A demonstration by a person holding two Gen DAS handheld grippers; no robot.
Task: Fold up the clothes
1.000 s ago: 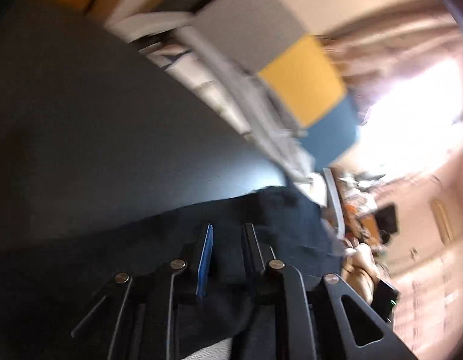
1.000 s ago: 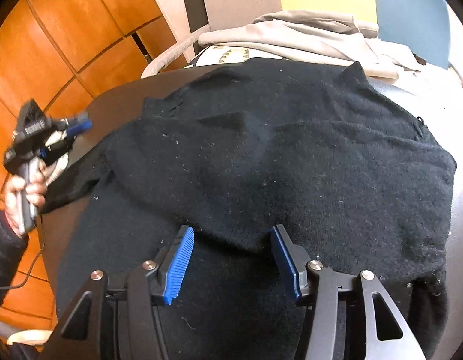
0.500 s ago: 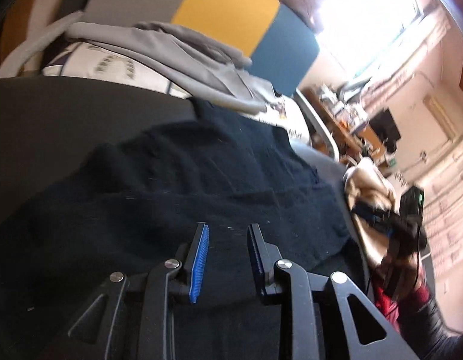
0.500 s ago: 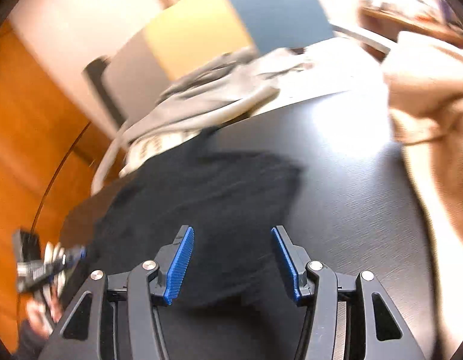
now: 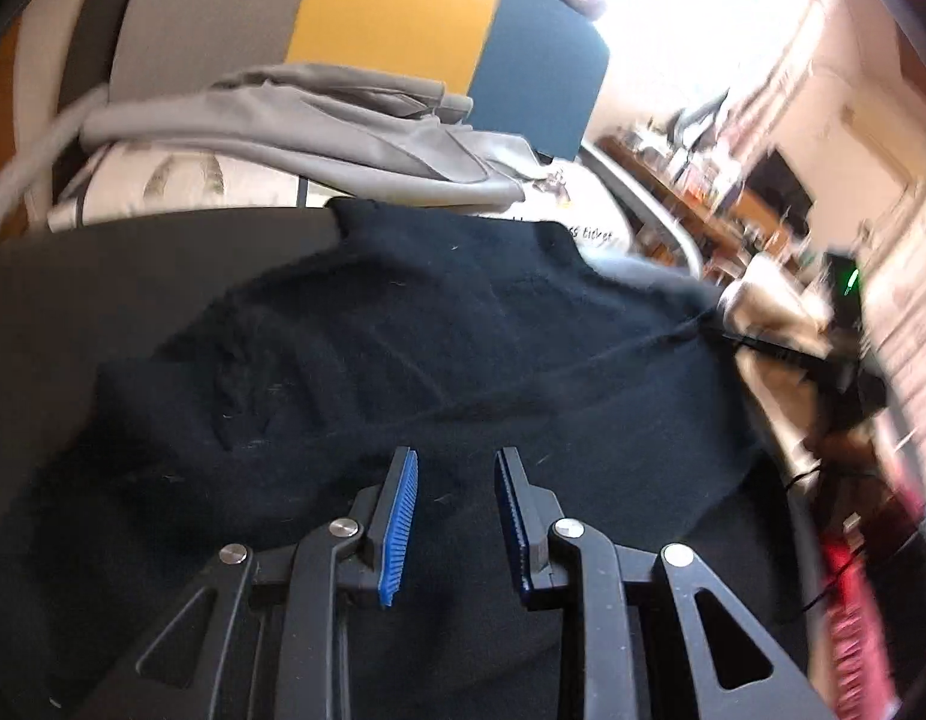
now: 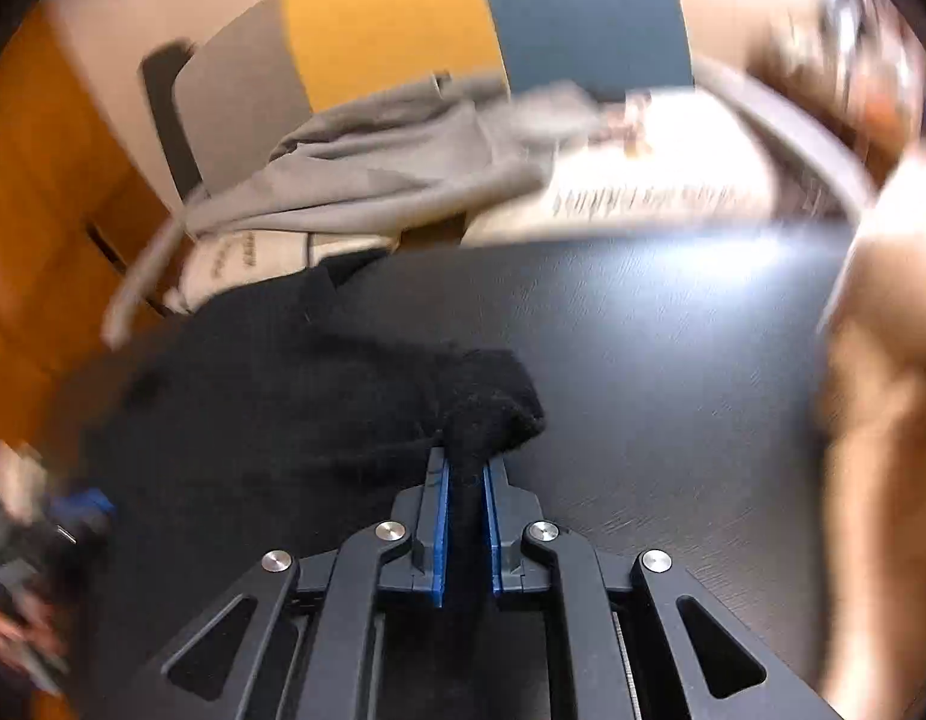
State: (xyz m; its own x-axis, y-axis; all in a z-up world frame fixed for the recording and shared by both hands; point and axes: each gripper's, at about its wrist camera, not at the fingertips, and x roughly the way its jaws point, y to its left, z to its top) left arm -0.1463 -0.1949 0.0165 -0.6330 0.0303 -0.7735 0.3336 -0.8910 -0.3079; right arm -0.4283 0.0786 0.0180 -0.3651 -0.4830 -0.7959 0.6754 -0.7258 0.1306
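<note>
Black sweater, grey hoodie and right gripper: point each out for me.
black sweater [image 5: 463, 360]: left wrist view, middle of its spread body.
grey hoodie [image 5: 343, 138]: left wrist view, folded body behind the sweater.
right gripper [image 6: 466, 468]: right wrist view, between its fingertips, closing on black fabric.

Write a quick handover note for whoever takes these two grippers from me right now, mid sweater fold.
Right gripper: jaws closing, pads already pinching the black sweater at a bunched end.
Left gripper: open, over the sweater's body, gripping nothing.
Sweater lies spread and rumpled on the dark table; grey garment heaped beyond it.
Done: one end gripped. Left: all the folding.
</note>
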